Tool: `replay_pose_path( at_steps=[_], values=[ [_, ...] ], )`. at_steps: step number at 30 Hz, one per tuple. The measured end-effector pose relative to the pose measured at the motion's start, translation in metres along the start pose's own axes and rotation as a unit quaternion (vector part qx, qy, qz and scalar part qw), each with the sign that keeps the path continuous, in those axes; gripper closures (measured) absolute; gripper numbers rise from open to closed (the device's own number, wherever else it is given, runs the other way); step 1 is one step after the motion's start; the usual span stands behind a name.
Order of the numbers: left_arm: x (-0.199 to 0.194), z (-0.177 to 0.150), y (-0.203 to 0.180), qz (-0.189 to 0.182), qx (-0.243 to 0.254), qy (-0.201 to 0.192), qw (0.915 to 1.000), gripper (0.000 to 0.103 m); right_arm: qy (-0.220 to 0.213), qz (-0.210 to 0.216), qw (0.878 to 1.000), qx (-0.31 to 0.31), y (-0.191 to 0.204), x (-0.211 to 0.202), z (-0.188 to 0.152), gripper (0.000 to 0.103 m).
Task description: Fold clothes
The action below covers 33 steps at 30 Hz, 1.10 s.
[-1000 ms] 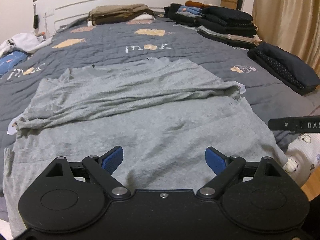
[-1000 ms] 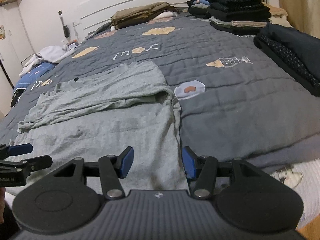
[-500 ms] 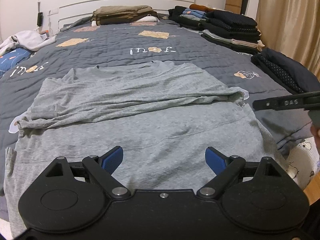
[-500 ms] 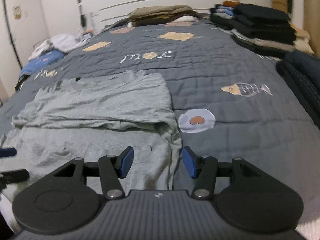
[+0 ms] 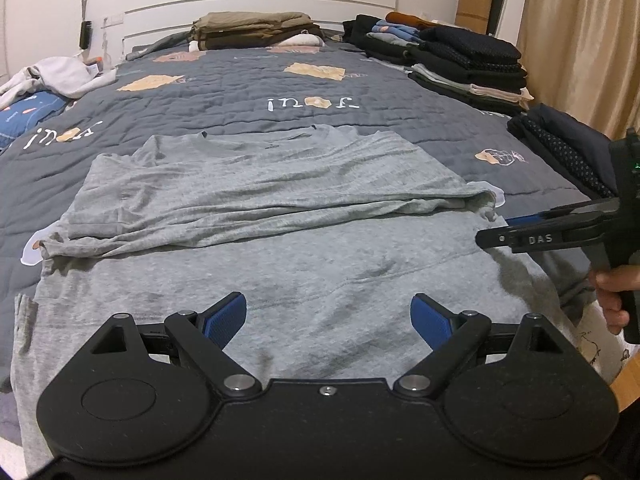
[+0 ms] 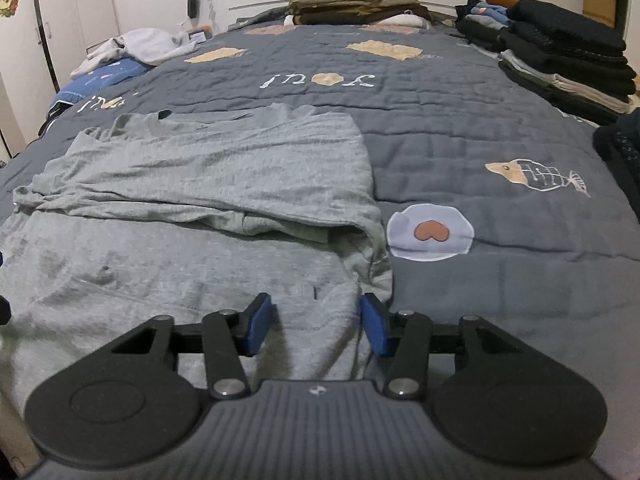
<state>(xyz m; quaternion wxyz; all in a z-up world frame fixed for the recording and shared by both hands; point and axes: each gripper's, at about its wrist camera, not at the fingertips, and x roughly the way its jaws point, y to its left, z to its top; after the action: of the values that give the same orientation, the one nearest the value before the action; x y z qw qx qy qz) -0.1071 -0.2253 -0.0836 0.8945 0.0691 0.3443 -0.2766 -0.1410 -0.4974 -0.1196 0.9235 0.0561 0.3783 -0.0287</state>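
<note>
- Left wrist view: the left gripper [image 5: 328, 316] hung above the near, lower part of the grey T-shirt [image 5: 280, 264], its blue pads spread wide and nothing between them, so it was released.
- The grey T-shirt lay flat on the dark grey quilt [image 5: 240, 96], its upper part folded down into a doubled band across the middle, neckline toward the headboard [image 5: 260, 4].
- At the right edge of this view the right gripper [image 5: 516, 230] reached in sideways beside the shirt's right edge, held by a hand [image 5: 612, 292]; from here I could not tell whether it touched the cloth.
- Folded stacks sat far off: a brown pile [image 5: 256, 30] by the headboard and dark piles [image 5: 468, 56] along the right side, with a curtain [image 5: 584, 40] behind them.

- Right wrist view: the right gripper [image 6: 316, 324] was low over the shirt's right edge [image 6: 372, 272], pads apart with a strip of grey cloth showing in the gap; it was released, not clenched on the fabric.
- The folded band of the grey T-shirt [image 6: 208, 172] ended just left of a white fried-egg patch [image 6: 430, 232] on the quilt [image 6: 440, 128].
- A fish patch [image 6: 536, 174] lay further right, and a heap of loose pale clothes [image 6: 140, 46] sat at the far left by the wall.
</note>
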Motion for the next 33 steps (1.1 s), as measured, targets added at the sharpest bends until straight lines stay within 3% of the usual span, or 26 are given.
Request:
replay_pose_path(
  at_steps=[1, 3, 5, 11, 21, 29, 33],
  values=[
    [0.000, 0.000, 0.001, 0.001, 0.000, -0.001, 1.0000, 0.014, 0.000, 0.001, 1.000, 0.008, -0.001, 0.000, 0.000, 0.087],
    [-0.001, 0.000, 0.002, 0.002, -0.001, -0.002, 1.0000, 0.014, 0.000, 0.002, 1.000, 0.031, -0.005, -0.001, 0.001, 0.097],
    [-0.002, 0.001, 0.005, 0.004, -0.003, -0.003, 1.0000, 0.014, 0.000, 0.004, 0.999, 0.049, -0.010, 0.001, 0.002, 0.100],
    [-0.010, 0.005, 0.022, 0.017, -0.016, -0.014, 0.9996, 0.014, -0.032, 0.009, 0.997, 0.070, -0.012, -0.016, 0.006, 0.101],
    [-0.035, 0.009, 0.091, 0.080, -0.050, -0.021, 0.9953, 0.014, -0.089, 0.025, 0.992, 0.090, 0.000, -0.060, 0.019, 0.101],
    [-0.046, 0.011, 0.155, 0.135, -0.051, -0.009, 0.9894, 0.015, -0.076, 0.013, 0.992, 0.098, 0.004, -0.047, 0.026, 0.101],
    [-0.048, 0.008, 0.182, 0.134, -0.071, 0.005, 0.9884, 0.021, -0.071, 0.013, 0.992, 0.099, 0.004, -0.041, 0.028, 0.101]
  ],
)
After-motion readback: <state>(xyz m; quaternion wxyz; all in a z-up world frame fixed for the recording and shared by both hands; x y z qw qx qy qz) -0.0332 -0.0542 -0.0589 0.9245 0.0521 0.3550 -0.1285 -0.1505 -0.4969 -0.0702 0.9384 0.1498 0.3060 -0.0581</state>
